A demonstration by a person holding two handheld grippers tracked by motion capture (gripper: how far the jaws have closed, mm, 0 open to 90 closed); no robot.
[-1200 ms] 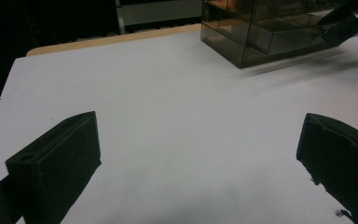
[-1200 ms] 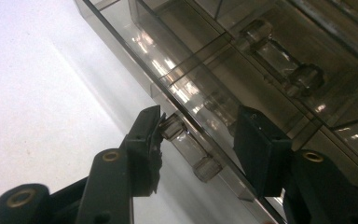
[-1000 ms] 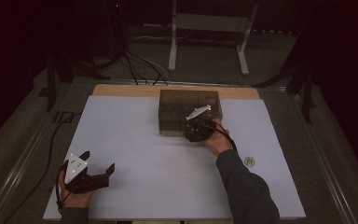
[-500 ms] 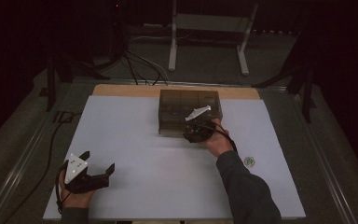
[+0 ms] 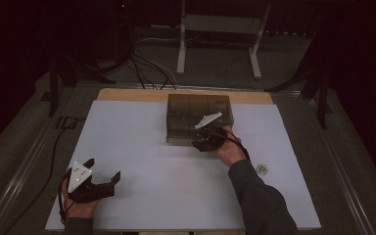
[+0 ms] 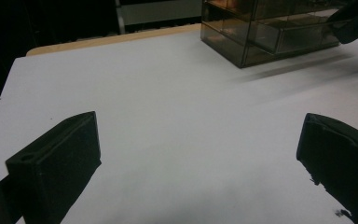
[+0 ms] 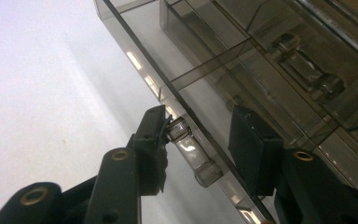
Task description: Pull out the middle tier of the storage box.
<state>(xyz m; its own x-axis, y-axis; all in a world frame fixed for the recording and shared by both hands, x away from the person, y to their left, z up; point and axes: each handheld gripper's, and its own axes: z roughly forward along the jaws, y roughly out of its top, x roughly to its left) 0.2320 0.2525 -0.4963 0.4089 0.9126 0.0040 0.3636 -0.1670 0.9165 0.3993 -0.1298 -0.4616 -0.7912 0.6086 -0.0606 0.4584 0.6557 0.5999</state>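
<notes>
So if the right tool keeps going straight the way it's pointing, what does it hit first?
The right tool would probably first meet the clear drawer handle between its jaws, then the smoky drawer box front.

wide bare desk (image 5: 142, 147) lies open ahead of my left tool (image 5: 100, 183); the smoked drawer box (image 5: 186, 105) blocks the far middle, my right tool (image 5: 206, 142) against its front.

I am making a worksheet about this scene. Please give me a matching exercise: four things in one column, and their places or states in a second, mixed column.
Things:
1. left gripper
2. right gripper
3. drawer box
4. small round thing

Places or states:
A. smoky see-through, at the far middle of the table
B. lying alone near the table's right edge
C. jaws on both sides of a clear drawer handle
D. open, over bare white table

Pairs: 1-D, 2-C, 3-A, 4-B
</notes>
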